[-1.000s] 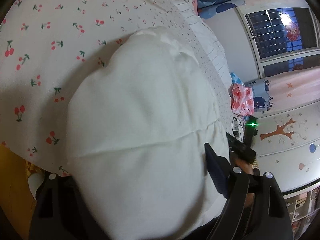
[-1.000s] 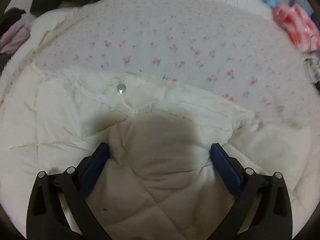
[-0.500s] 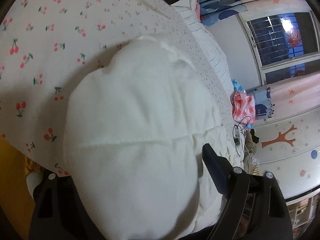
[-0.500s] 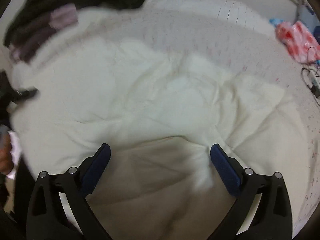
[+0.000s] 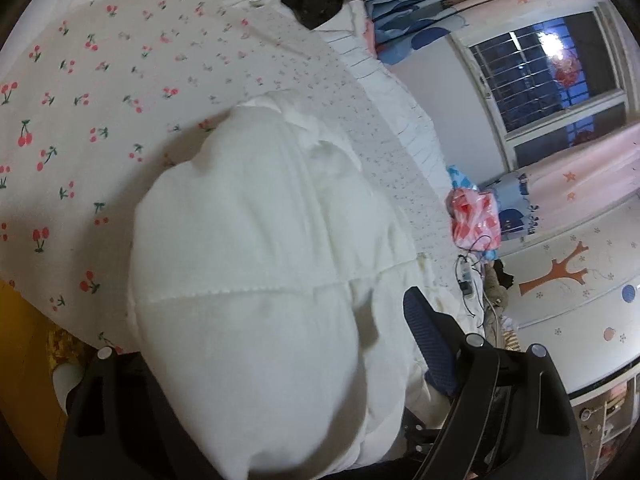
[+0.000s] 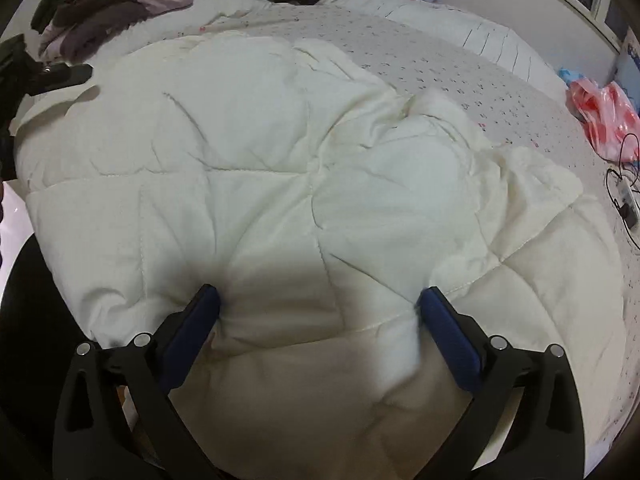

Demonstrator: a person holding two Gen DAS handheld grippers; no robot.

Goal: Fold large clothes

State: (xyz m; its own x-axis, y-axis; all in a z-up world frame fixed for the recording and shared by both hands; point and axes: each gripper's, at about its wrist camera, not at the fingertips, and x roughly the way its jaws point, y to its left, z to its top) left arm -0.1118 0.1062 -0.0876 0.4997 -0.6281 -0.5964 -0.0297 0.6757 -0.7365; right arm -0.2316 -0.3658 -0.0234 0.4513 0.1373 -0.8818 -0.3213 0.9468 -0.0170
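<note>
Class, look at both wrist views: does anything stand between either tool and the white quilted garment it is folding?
Nothing visible does. The right tool has garment bunched directly between its pads, and the left tool is filled by a thick fold of it.

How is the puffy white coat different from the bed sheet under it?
The white coat is plain, while the bed sheet has little red cherries printed on it. The coat is thick, quilted and bunched up; the sheet lies thin and flat. Both are pale fabric on the bed.
</note>
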